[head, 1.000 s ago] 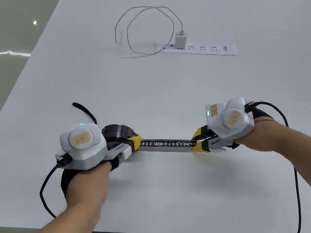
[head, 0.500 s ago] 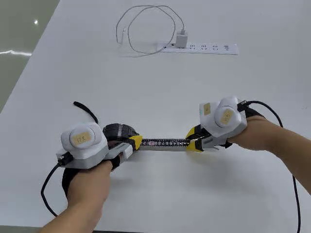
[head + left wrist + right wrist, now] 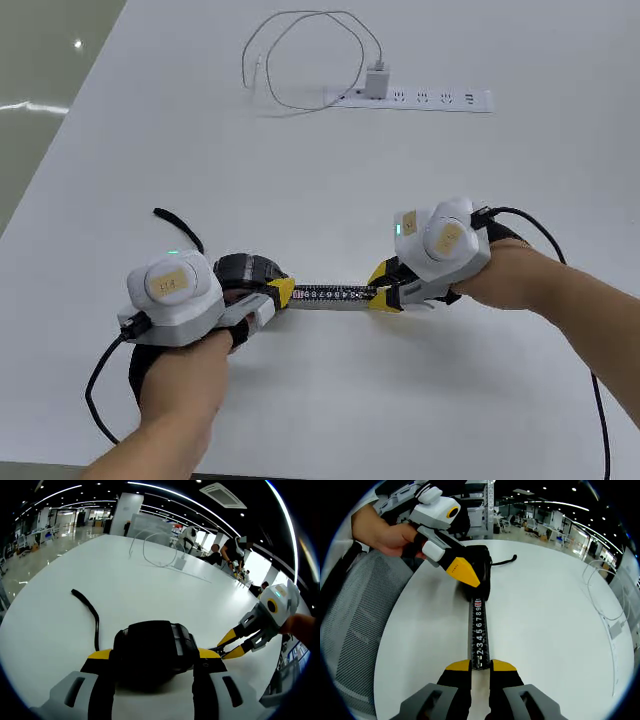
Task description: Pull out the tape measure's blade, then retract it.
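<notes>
Down on the smooth white table [image 3: 420, 180], toward the person's edge and off to the left, sits the tape measure [image 3: 245, 270]: a chunky, rounded black body with a matt, rubbery look. The left gripper [image 3: 275, 293] has hold of it. In the left gripper view its yellow-tipped jaws stand wide and press on both flanks, with the black housing bulging up between them.

From the tape measure's mouth runs the blade [image 3: 330, 294], a thin dark strip lying flat on the tabletop and going straight across to the right gripper [image 3: 383, 290]. Those jaws are drawn narrow, and their yellow wedge tips pinch the blade's far end.

The right gripper view shows what the head view blurs: white numerals and tick marks along the black strip, and a red mark close to the mouth. Whether the pads bite the end hook or the strip itself is hard to say, because the tip is buried between them. That view also catches a grey mesh chair [image 3: 355, 625] beside the table.

The left gripper view adds the strap [image 3: 90, 612], a limp black band curving across the table beside the tape measure.

The head view takes in the far end of the table: a long white power strip [image 3: 420, 99], a boxy white charger [image 3: 375, 82] plugged into it, and a thin white cable [image 3: 310, 14] looping away.
</notes>
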`<state>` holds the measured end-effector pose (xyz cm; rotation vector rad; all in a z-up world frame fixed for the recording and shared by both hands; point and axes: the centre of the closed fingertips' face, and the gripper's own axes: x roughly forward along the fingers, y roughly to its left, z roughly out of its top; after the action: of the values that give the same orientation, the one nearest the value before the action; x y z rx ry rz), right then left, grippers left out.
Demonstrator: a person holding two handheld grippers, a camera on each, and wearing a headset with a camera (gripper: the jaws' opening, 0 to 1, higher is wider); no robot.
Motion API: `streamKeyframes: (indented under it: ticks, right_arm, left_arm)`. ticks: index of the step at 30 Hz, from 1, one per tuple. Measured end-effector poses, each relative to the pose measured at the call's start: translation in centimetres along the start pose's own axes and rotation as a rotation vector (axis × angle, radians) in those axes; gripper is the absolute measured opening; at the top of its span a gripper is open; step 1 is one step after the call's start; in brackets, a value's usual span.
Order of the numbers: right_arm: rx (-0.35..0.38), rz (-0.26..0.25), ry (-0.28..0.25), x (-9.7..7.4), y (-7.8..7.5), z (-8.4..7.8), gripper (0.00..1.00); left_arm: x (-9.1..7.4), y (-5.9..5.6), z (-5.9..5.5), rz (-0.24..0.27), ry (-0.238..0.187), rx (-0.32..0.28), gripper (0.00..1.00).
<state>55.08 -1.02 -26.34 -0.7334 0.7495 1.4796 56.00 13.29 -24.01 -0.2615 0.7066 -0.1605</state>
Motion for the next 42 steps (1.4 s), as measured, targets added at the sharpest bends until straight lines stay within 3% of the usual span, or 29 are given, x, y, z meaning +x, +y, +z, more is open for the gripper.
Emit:
streamKeyframes:
  ticks: [42]
  right_arm:
    - [-0.006, 0.016, -0.074, 3.2, 0.0, 4.5, 0.09]
  left_arm:
    - [0.2, 0.1, 0.0, -0.006, -0.004, -0.016, 0.59]
